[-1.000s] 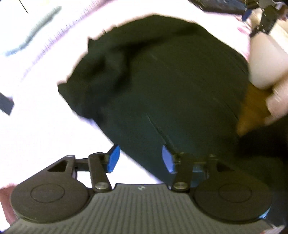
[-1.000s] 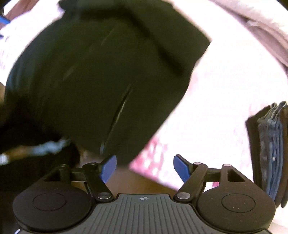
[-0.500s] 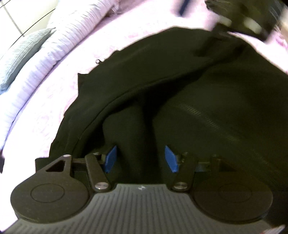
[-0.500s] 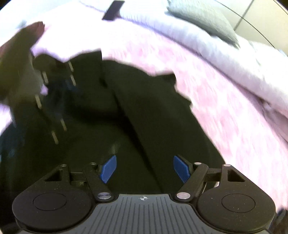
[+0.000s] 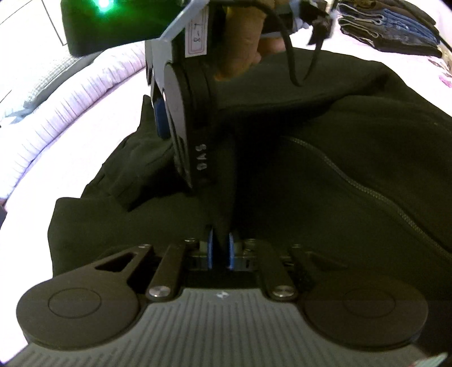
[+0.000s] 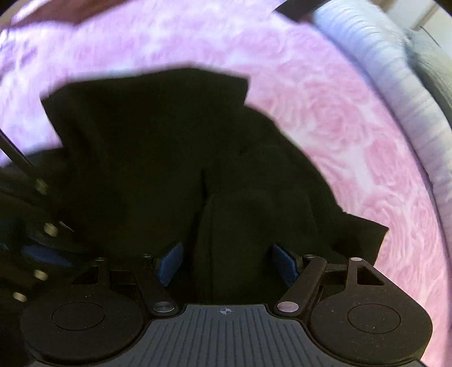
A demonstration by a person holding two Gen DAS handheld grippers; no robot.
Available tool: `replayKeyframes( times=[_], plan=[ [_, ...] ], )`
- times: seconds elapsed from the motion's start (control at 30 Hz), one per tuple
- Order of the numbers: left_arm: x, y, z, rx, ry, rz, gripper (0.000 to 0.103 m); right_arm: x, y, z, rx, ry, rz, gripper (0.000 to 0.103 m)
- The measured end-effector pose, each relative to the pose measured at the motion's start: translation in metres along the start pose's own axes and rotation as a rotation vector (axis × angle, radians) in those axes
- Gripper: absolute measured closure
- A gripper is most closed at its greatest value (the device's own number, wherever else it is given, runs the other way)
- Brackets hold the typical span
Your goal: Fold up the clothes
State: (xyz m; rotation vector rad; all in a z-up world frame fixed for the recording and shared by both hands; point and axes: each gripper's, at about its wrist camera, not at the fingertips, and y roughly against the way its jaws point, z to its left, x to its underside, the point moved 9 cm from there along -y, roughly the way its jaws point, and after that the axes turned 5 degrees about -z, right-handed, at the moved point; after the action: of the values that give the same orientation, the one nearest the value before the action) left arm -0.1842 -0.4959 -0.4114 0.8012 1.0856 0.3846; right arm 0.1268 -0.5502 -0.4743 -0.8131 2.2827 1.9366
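A dark zip-up garment [image 5: 339, 135] lies spread on a pink rose-print bedspread [image 6: 353, 118]. In the left wrist view my left gripper [image 5: 220, 248] is shut on a raised ridge of the garment's cloth, pinched between the blue pads. The right gripper's body [image 5: 183, 93] hangs just ahead of it, held by a hand. In the right wrist view my right gripper [image 6: 227, 262] is open, its blue pads on either side of a fold of the same garment [image 6: 147, 135]. The left gripper's linkage [image 6: 36, 225] shows at the left edge.
A stack of folded clothes [image 5: 389, 25] lies at the far right in the left wrist view. White striped pillows [image 5: 70, 107] and a grey pillow [image 6: 432, 56] line the head of the bed.
My left gripper has closed on a fold of the garment; it was open before. The right gripper has swung in close in front of the left one and hovers open over the cloth.
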Motion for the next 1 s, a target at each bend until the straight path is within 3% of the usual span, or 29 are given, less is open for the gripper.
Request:
replayKeyframes(
  times=[0.07,0.13,0.17,0.23,0.33,0.5,0.57,0.63,0.67,0.73,0.87,0.97,1.0],
  plan=[
    [-0.006,-0.004,0.002,-0.001,0.005,0.007,0.090,0.006,0.012,-0.013,0.067,-0.020,-0.022,0.087],
    [-0.007,0.001,0.012,-0.016,0.002,0.010,0.082,0.011,0.038,-0.034,0.143,-0.089,-0.068,0.097],
    [-0.014,-0.005,0.015,-0.019,0.001,0.004,0.079,0.015,0.056,-0.047,0.184,-0.129,-0.093,0.097],
    [-0.029,-0.018,0.021,-0.027,-0.002,-0.007,0.062,0.034,0.100,-0.078,0.279,-0.251,-0.142,0.097],
    [-0.068,-0.035,0.014,-0.018,-0.049,-0.014,0.058,0.079,0.176,-0.127,0.443,-0.463,-0.196,0.097],
    [-0.093,-0.074,0.004,-0.081,-0.128,0.092,0.057,0.197,0.280,-0.178,0.690,-0.766,-0.211,0.097],
    [-0.095,-0.090,0.007,-0.099,-0.127,0.148,0.060,0.245,0.305,-0.184,0.737,-0.868,-0.198,0.097],
    [-0.094,-0.094,0.018,-0.103,-0.063,0.167,0.085,0.287,0.320,-0.184,0.749,-0.970,-0.177,0.097],
    [-0.094,-0.095,0.023,-0.106,-0.031,0.175,0.087,0.305,0.327,-0.182,0.746,-1.018,-0.173,0.097],
    [-0.103,-0.073,0.057,-0.181,0.088,0.135,0.096,0.322,0.341,-0.179,0.735,-1.077,-0.185,0.099],
    [-0.110,-0.004,0.154,-0.355,0.362,0.041,0.097,0.315,0.370,-0.177,0.738,-1.076,-0.274,0.099],
    [-0.096,0.063,0.243,-0.545,0.504,-0.017,0.097,0.289,0.384,-0.198,0.744,-1.029,-0.366,0.099],
    [-0.087,0.091,0.275,-0.641,0.524,-0.026,0.097,0.285,0.394,-0.203,0.766,-1.016,-0.391,0.099]
  ],
)
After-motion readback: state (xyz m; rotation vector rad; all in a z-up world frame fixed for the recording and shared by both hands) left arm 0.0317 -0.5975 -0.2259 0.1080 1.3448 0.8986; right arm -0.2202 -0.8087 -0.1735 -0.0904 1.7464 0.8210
